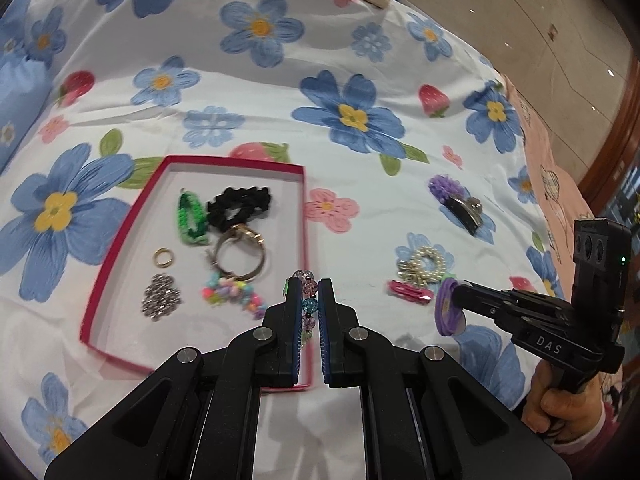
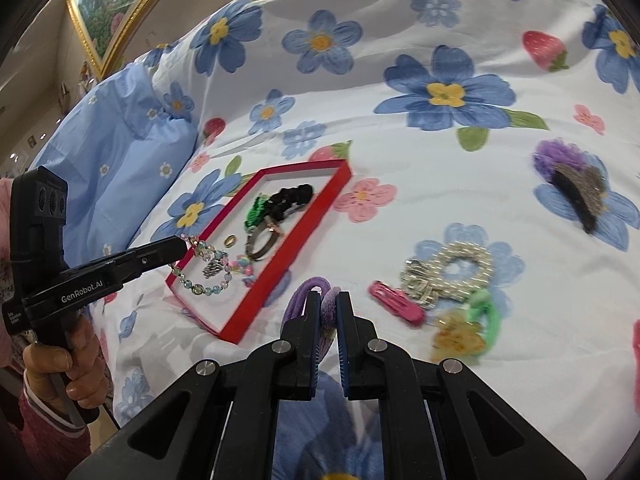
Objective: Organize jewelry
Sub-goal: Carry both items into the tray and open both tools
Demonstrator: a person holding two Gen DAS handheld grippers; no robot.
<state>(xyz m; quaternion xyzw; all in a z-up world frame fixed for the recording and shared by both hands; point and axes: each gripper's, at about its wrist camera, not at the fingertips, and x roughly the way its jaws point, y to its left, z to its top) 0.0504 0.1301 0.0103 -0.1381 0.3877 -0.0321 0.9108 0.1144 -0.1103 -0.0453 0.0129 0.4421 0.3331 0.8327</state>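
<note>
Two grips at once. Far left, red box (image 1: 301, 216) on the bed (image 1: 360, 60), already stocked with scrunchies, rings and charms. Left gripper (image 1: 309, 300) clenched on a beaded bracelet (image 2: 208, 276), dangling over the box's near end, probably for dropping in. Right gripper (image 2: 329, 308) clamped on a purple hair tie (image 2: 330, 306), likely headed boxward. Further right, pearl scrunchie (image 1: 428, 264), pink clip (image 1: 408, 292), purple clip (image 1: 456, 200) loose. Bracelet mostly hidden between the left fingers.

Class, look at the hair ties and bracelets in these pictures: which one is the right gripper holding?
The purple hair tie, pinched in the right gripper. The green and black ones lie in the red box; the pearl one lies on the bedspread.
</note>
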